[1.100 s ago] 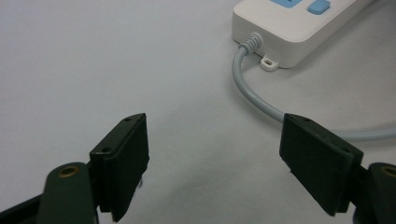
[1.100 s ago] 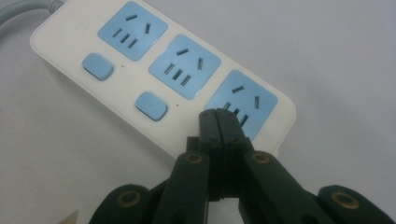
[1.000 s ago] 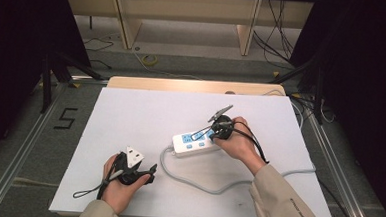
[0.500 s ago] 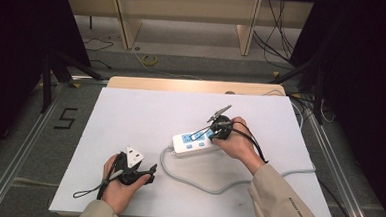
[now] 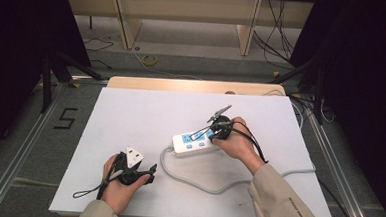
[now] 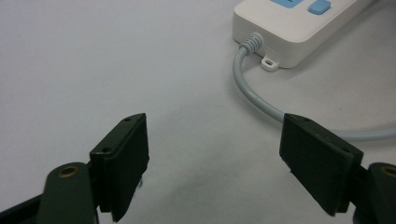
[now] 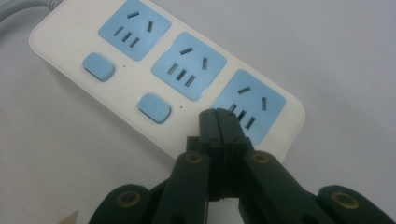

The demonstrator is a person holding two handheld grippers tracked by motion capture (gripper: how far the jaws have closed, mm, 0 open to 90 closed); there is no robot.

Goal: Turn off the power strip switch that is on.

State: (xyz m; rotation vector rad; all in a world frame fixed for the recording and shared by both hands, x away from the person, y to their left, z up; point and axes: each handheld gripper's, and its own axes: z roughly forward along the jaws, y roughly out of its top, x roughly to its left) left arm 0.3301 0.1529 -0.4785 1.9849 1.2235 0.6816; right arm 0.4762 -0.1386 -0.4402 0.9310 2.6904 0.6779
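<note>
- One big white table [image 5: 130, 120] holds everything.
- The white power strip [image 5: 195, 143] with blue sockets lies near the middle, its grey cord [image 5: 197, 181] curling toward the front.
- The right claw [image 7: 217, 122] is pinched closed, tips over the strip's end button.
- The left claw [image 6: 215, 158] is wide open, holding nothing, near the cord.

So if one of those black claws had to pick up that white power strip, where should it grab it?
Probably across the narrow width of the power strip, coming down from above with one jaw on each long side. It lies flat, with straight parallel edges. The open left gripper sits near the end where the grey cable leaves, so that end seems handiest.
</note>
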